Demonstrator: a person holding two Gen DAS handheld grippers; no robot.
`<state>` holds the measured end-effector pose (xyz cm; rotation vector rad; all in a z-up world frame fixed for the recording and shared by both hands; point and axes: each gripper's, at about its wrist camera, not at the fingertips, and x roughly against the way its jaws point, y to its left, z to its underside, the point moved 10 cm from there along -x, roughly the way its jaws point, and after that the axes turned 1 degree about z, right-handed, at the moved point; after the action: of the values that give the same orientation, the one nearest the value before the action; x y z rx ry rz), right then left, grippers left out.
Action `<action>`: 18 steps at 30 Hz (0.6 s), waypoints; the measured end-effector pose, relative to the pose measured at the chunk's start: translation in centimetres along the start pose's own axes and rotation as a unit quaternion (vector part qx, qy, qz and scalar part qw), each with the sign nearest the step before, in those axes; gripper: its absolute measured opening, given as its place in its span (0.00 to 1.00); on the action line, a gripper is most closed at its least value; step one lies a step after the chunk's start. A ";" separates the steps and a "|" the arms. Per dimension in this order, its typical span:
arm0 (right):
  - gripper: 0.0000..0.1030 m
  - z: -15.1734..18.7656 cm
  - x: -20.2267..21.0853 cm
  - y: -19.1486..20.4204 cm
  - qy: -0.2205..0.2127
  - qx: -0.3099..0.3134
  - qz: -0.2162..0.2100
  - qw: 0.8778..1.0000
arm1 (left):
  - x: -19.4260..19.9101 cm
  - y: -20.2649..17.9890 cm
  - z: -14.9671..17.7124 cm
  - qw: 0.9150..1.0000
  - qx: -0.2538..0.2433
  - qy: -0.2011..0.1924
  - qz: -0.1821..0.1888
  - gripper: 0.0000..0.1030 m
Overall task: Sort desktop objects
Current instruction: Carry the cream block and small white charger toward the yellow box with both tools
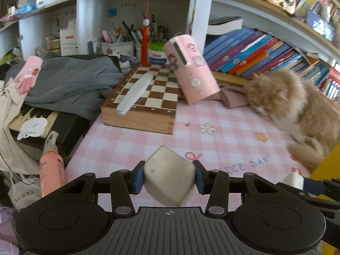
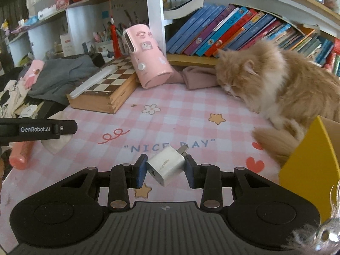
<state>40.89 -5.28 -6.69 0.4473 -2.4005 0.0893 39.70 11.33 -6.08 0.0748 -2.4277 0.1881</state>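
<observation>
Pink-white checked mat [image 2: 170,114]; brown-cream chessboard [image 1: 148,87]; ginger cat [image 2: 276,80]; yellow box [image 2: 308,165].

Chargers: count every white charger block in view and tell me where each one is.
2. One charger is clamped in the left gripper; the other charger, prongs showing, is clamped in the right gripper. Both are above the pink checked mat. The clutter could hide more.

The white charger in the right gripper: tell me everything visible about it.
The charger is a small boxy white plug adapter, plastic by the look, with faint grey lettering on one face and two flat metal prongs pointing up and away. It sits tilted, clamped between the blue pads of the right gripper, lifted clear of the pink checked mat.
</observation>
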 end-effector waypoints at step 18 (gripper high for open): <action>0.33 4.8 8.6 0.7 0.001 -0.016 0.021 1.000 | 8.4 -1.3 3.8 0.995 0.035 -0.004 0.092 0.43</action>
<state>31.61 -8.01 -4.74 0.3816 -2.4057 0.0703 30.99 9.41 -3.27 -0.1171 -2.4351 0.3562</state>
